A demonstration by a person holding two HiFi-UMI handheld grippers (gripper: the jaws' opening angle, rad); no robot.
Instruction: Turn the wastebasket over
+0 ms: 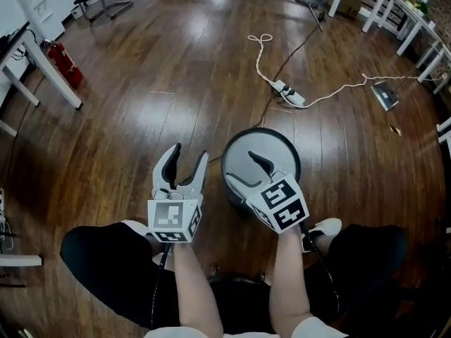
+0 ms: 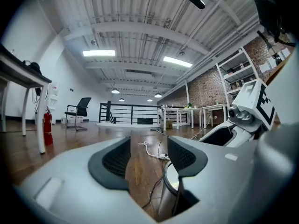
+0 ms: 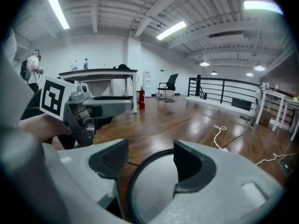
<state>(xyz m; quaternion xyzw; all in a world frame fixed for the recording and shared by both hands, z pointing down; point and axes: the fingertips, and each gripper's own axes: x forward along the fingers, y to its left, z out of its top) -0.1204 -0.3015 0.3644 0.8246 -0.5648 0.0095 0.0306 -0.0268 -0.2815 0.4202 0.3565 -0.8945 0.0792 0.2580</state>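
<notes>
The right claw (image 1: 243,169) is open, jaws well apart, and sits over the wastebasket (image 1: 271,146). In the right gripper view (image 3: 147,160) the basket's black rim (image 3: 140,171) passes between the jaws: one jaw hangs outside it, the other over the round grey face. I cannot tell whether either jaw touches the rim.

The left claw (image 1: 190,153) is at 9 o'clock of the right one, just beside it. It is open too, with only bare wooden floor (image 2: 135,164) showing between its jaws (image 2: 148,157). The basket's edge (image 2: 170,181) shows at 5 o'clock in that view.

The wastebasket stands on the floor (image 1: 141,111) just ahead of the person's knees, its grey face ringed in black turned upward. A white shoe (image 1: 325,227) lies at 4 o'clock of it.

Farther out, a power strip (image 1: 289,94) with a white cord (image 1: 264,48) lies at 12 o'clock. A red fire extinguisher (image 1: 63,62) stands by a white table leg (image 1: 53,72) at 10 o'clock.
</notes>
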